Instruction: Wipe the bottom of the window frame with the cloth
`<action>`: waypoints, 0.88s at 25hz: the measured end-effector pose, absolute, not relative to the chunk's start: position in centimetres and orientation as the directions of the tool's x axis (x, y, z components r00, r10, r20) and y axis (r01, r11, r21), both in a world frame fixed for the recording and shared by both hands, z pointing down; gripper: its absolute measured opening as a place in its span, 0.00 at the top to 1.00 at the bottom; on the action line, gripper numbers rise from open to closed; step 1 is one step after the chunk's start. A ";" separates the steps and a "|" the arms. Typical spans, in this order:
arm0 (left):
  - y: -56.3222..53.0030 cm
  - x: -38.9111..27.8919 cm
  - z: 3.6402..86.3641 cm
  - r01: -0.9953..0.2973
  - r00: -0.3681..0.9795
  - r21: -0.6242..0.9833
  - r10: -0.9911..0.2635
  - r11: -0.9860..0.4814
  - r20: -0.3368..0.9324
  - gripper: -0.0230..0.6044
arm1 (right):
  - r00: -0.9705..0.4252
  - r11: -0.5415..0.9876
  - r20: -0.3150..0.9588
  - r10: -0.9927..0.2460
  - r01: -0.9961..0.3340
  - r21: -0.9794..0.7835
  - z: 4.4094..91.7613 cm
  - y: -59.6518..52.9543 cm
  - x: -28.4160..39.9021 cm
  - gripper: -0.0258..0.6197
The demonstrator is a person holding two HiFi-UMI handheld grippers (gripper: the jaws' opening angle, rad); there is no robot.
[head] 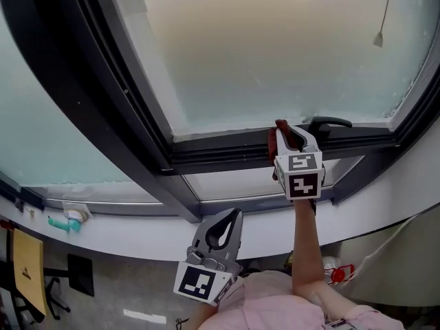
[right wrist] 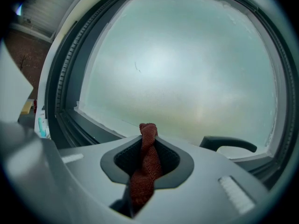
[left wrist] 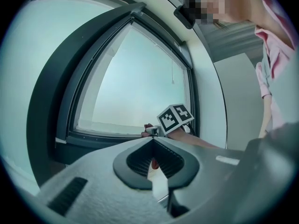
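A dark red cloth is pinched between the jaws of my right gripper, its tip poking out past them. In the head view the right gripper holds the cloth against the dark bottom rail of the window frame, just left of a black window handle. My left gripper hangs lower, below the sill, shut with nothing in it. The left gripper view looks across at the right gripper's marker cube by the frame's bottom rail.
Frosted glass fills the sash above the rail. A second pane lies to the left behind a dark mullion. The white sill runs below. A pull cord hangs at upper right.
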State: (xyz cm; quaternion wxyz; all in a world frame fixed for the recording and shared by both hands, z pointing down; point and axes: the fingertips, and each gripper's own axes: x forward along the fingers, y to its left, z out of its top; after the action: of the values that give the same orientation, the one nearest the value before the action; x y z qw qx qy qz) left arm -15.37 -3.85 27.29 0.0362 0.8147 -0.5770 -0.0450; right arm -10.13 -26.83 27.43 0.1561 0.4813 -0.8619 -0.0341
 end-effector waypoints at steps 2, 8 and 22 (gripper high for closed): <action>-3.5 -16.2 26.8 -0.938 0.320 0.119 -0.945 -0.325 -0.059 0.97 | -0.462 0.511 0.232 -0.856 -0.822 0.252 27.3 -26.7 -10.3 0.86; -1.6 -18.8 27.3 -0.948 0.299 0.103 -0.954 -0.301 -0.033 0.97 | -0.516 0.533 0.134 -0.846 -0.818 0.216 24.7 -23.0 -13.3 0.86; 2.5 -26.9 27.4 -0.978 0.187 0.089 -0.981 -0.191 -0.045 0.97 | -0.802 0.813 0.164 -0.575 -0.535 0.231 26.0 -13.1 -33.1 0.86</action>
State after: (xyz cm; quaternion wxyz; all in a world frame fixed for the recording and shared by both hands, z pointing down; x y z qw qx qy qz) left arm -26.90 2.50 27.45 0.0199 0.7703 -0.6358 -0.0455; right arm -33.06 -13.08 26.02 0.1135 0.2936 -0.9452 -0.0868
